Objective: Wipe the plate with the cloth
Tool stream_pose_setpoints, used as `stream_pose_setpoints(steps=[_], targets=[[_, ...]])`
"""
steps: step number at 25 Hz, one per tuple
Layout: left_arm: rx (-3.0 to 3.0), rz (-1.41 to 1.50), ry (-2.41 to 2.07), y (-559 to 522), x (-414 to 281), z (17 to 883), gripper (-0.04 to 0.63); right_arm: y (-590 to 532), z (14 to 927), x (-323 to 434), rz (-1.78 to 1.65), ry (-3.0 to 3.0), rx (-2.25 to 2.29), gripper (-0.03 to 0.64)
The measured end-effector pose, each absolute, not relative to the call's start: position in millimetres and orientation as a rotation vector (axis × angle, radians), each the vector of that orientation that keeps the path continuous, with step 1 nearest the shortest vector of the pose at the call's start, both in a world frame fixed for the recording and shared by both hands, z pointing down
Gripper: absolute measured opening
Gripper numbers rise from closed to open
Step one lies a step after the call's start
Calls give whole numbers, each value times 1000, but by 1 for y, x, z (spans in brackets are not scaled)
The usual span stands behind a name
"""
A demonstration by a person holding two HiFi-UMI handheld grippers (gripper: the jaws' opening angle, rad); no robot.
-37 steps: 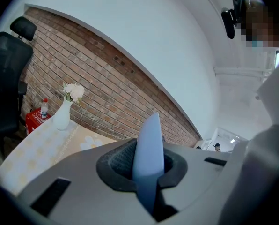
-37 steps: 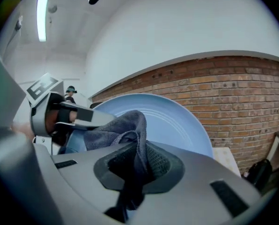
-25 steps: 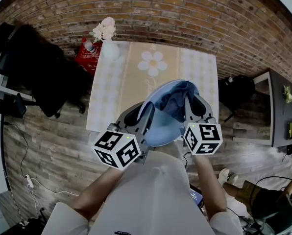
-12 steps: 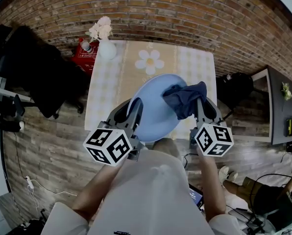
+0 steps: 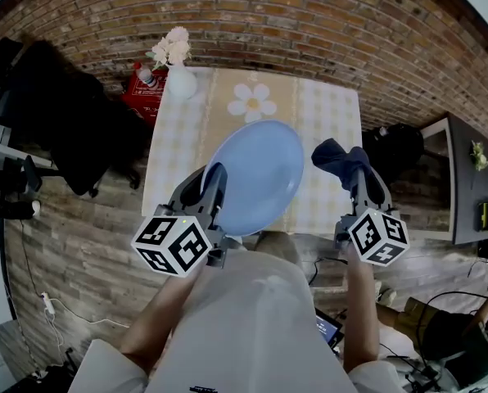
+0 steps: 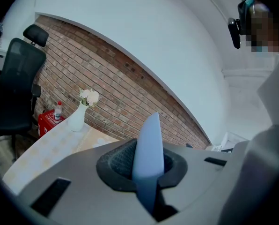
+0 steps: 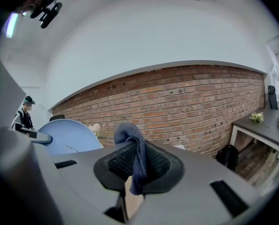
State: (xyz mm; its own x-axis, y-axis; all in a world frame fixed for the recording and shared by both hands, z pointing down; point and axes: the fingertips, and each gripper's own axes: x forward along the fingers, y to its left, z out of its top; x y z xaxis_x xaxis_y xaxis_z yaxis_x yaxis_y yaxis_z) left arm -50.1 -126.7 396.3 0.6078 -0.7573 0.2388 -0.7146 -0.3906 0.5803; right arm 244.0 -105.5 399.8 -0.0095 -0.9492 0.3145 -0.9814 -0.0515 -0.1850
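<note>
Listing by size, largest first.

Rectangular table (image 5: 172, 154) in cream checked tablecloth with daisy print; near end covered by plate.

Black office chair (image 5: 60, 117) left of table, partly cut off at frame edge.

Round pale blue plate (image 5: 256, 170), held up over table and tilted. Long axis in head view from lower left to upper right. Edge-on in left gripper view, rim pointing up and away. Clamped stretch of rim hidden.

Left gripper (image 5: 213, 180), fingers closed on plate's lower-left rim.

Right gripper (image 5: 354, 170), apart from plate at right, fingers pinched on cloth.

Crumpled dark blue cloth (image 5: 336, 157), bunched above pads, tail hanging between them.

Red box (image 5: 144, 95) beside table's far-left corner, print too small to read.

White vase (image 5: 183, 82) with pale flowers, on that corner.
</note>
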Motion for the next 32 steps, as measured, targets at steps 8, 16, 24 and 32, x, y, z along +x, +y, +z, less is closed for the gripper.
stream_pose_setpoints(steps=[8, 16, 24, 32], targets=[[2157, -66, -1205, -126, -62, 405, 48, -85, 436, 251, 602, -2012, 2135, 61], [2139, -35, -1218, -122, -68, 416, 48, -70, 455, 241, 660, -2002, 2106, 61], [2144, -32, -1221, -120, -72, 414, 48, -68, 454, 239, 677, -2027, 2081, 61], [2160, -47, -1209, -118, -66, 413, 48, -67, 457, 225, 656, -2096, 1991, 61]])
